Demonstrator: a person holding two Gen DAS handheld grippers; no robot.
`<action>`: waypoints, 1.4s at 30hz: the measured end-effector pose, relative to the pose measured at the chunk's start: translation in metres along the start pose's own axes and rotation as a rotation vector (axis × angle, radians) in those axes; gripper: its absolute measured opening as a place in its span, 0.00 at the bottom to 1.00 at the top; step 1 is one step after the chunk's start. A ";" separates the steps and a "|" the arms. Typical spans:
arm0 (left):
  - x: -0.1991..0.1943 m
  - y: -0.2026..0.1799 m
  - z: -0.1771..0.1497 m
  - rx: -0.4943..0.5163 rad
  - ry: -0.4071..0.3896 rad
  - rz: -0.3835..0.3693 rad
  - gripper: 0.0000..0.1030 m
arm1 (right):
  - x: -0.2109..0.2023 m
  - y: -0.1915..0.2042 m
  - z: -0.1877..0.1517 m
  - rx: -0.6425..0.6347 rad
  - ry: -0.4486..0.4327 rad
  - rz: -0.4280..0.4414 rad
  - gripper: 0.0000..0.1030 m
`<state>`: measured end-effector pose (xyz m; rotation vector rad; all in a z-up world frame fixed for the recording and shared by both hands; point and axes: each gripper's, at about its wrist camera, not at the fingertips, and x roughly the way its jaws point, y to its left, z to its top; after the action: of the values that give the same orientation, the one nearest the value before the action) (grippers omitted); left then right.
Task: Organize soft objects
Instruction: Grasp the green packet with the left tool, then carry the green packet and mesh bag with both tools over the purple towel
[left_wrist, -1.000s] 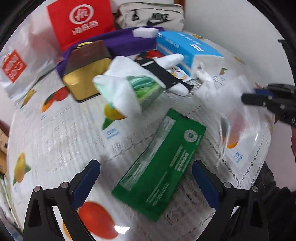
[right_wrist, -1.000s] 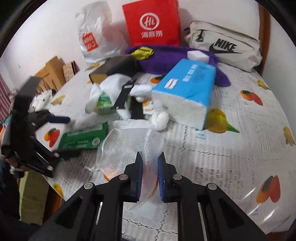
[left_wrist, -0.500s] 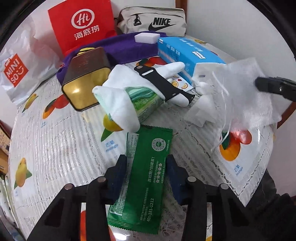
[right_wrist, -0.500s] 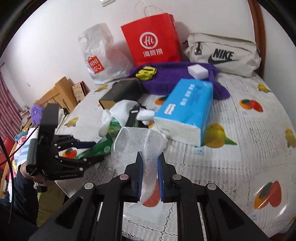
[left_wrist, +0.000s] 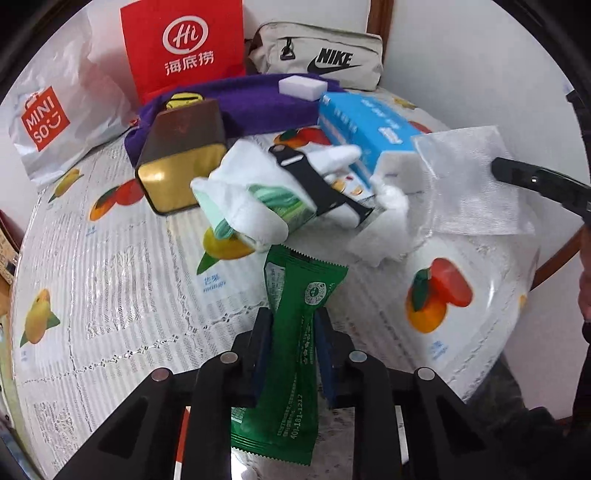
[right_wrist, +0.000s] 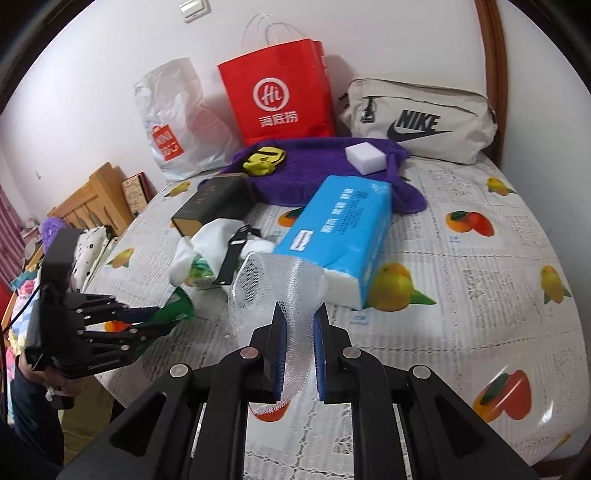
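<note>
My left gripper (left_wrist: 293, 332) is shut on a green foil packet (left_wrist: 295, 332) and holds it over the near table edge; it also shows at the left of the right wrist view (right_wrist: 162, 321). My right gripper (right_wrist: 299, 332) is shut on a white mesh cloth (right_wrist: 280, 288), lifted above the table; the cloth shows at the right of the left wrist view (left_wrist: 469, 181). A white cloth wrapped round a green pack (left_wrist: 255, 199) lies mid-table under a black watch strap (left_wrist: 317, 184). A white cotton wad (left_wrist: 388, 225) lies beside the blue tissue pack (right_wrist: 340, 236).
A gold-and-brown tin (left_wrist: 181, 155), a purple towel (right_wrist: 325, 166) carrying a white sponge (right_wrist: 365, 158) and a yellow item (right_wrist: 264, 160), a red paper bag (right_wrist: 277, 96), a Miniso bag (right_wrist: 177, 125) and a Nike pouch (right_wrist: 417, 122) stand further back. The table edge (right_wrist: 517, 458) is near.
My left gripper closed on the green packet and lifted it off the table. My right gripper raised the mesh cloth higher.
</note>
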<state>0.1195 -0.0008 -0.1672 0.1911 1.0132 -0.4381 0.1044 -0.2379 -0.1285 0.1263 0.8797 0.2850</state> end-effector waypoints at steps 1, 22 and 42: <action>-0.003 -0.001 0.002 0.002 -0.002 -0.002 0.22 | -0.001 -0.002 0.001 0.003 -0.003 -0.005 0.13; -0.066 0.010 0.071 -0.049 -0.118 0.061 0.22 | -0.025 -0.001 0.066 -0.024 -0.090 0.011 0.13; -0.018 0.082 0.167 -0.135 -0.110 0.070 0.22 | 0.048 -0.029 0.166 -0.004 -0.089 -0.051 0.13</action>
<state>0.2774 0.0183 -0.0686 0.0805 0.9220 -0.3116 0.2675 -0.2497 -0.0656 0.1115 0.7929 0.2316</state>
